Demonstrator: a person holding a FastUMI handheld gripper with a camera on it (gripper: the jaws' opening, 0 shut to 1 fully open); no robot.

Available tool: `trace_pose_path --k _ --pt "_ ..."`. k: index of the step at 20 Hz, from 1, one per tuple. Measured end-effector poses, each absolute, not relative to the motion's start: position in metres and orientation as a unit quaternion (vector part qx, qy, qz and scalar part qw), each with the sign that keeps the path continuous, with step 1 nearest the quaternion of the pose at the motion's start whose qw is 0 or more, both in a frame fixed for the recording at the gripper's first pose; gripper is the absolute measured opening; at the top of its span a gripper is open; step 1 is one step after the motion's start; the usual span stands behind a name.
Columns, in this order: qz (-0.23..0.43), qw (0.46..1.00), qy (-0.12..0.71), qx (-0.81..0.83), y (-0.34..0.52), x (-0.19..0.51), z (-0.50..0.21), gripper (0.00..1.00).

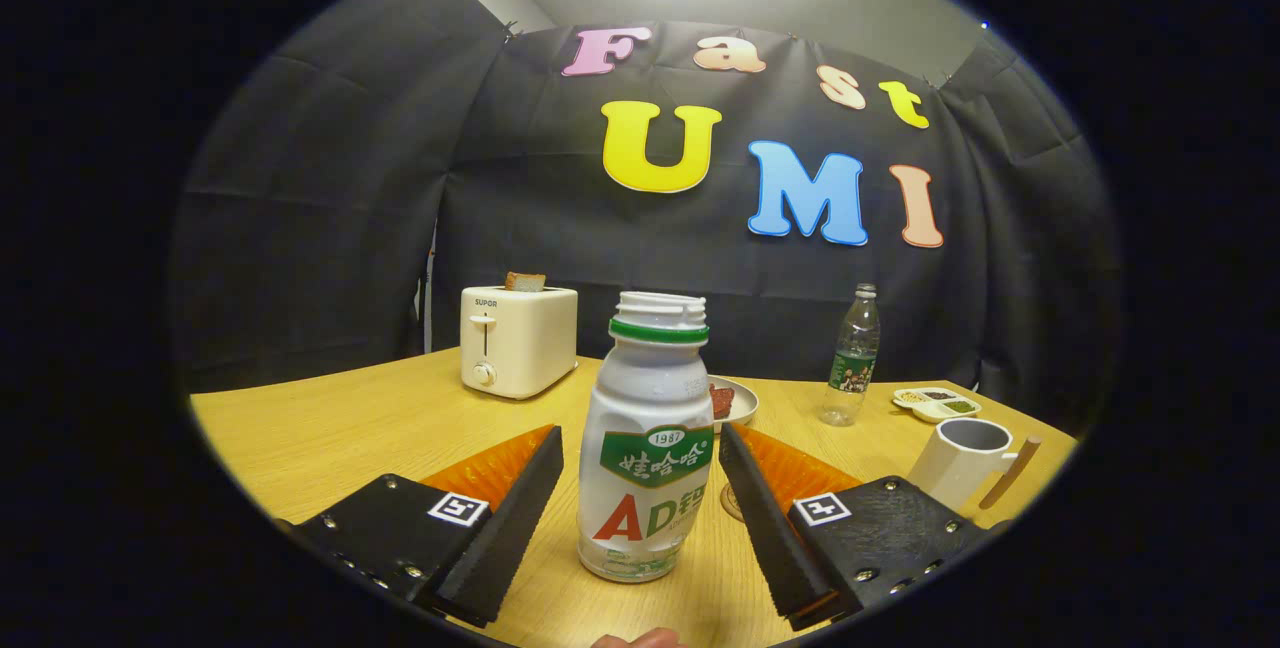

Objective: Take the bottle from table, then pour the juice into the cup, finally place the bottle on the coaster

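White plastic bottle point(645, 448) upright on woodgrain table point(330, 438), untouched between spread, foam-padded tongs point(640, 488).

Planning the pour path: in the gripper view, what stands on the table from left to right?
Toaster → juice bottle, standing between the open gripper's fingers → water bottle → condiment dish → cup.

Two bottles point(646, 448) point(852, 356), one cup point(962, 461), one toaster point(518, 340)
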State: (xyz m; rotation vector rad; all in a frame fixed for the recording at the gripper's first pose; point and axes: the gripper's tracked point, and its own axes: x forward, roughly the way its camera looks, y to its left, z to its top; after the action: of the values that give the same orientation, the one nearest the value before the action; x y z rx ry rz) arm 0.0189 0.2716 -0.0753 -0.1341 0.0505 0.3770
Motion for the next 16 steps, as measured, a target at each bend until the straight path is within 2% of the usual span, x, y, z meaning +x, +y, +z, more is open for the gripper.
trace_pose_path --k 3,5,9,16 --pt "0.182 0.981 0.03 -0.067 0.271 0.023 -0.078 0.93" --pt "0.189 0.98 0.027 -0.061 0.274 0.019 -0.079 0.77" --pt "0.179 0.983 0.024 -0.044 0.269 0.021 -0.079 0.67" --pt "0.143 0.988 0.04 -0.035 0.247 0.017 -0.072 0.64"
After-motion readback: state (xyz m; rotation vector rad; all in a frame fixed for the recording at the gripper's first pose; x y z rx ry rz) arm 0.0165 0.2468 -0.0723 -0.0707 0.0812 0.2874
